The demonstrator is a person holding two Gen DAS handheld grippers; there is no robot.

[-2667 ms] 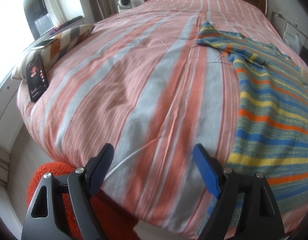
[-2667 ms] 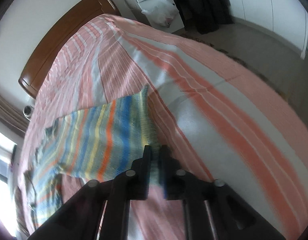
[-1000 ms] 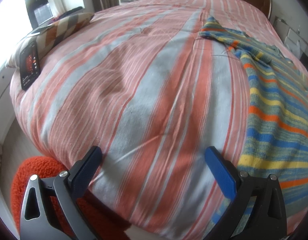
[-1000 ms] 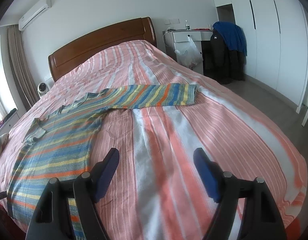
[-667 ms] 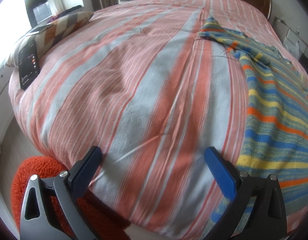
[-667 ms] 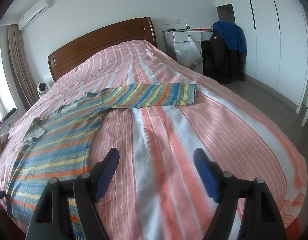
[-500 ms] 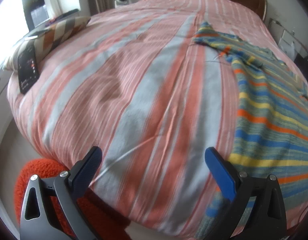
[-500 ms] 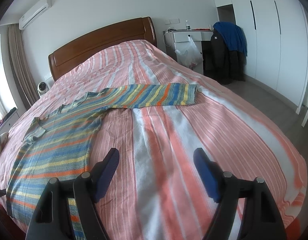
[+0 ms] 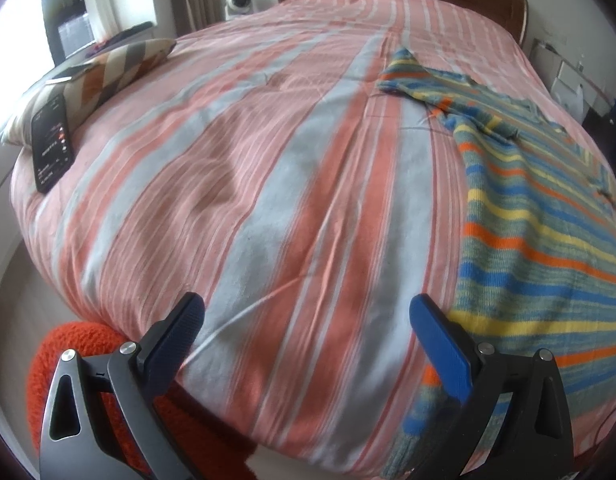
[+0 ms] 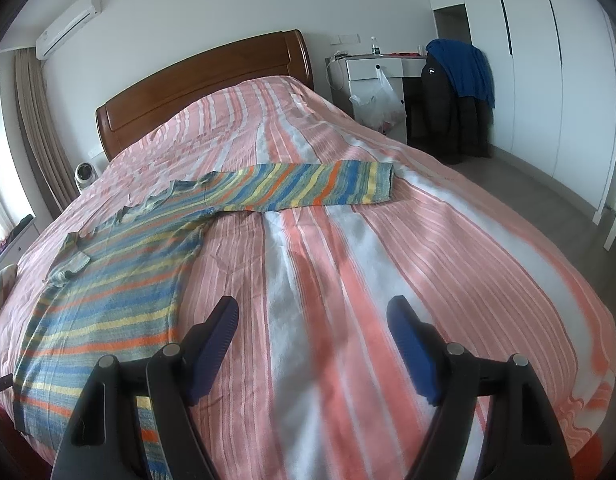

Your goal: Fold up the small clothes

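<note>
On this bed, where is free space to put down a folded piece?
Free: the wide bedspread between the phone and the striped sweater, and the side below its stretched sleeve. Crowded: the pillow corner.

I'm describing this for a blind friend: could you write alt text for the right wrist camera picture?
A striped knit sweater lies flat on a bed with a pink and white striped cover, one sleeve stretched out sideways. In front, the right gripper hangs open over the cover, holding nothing. Behind stand a wooden headboard and white wardrobes.
</note>
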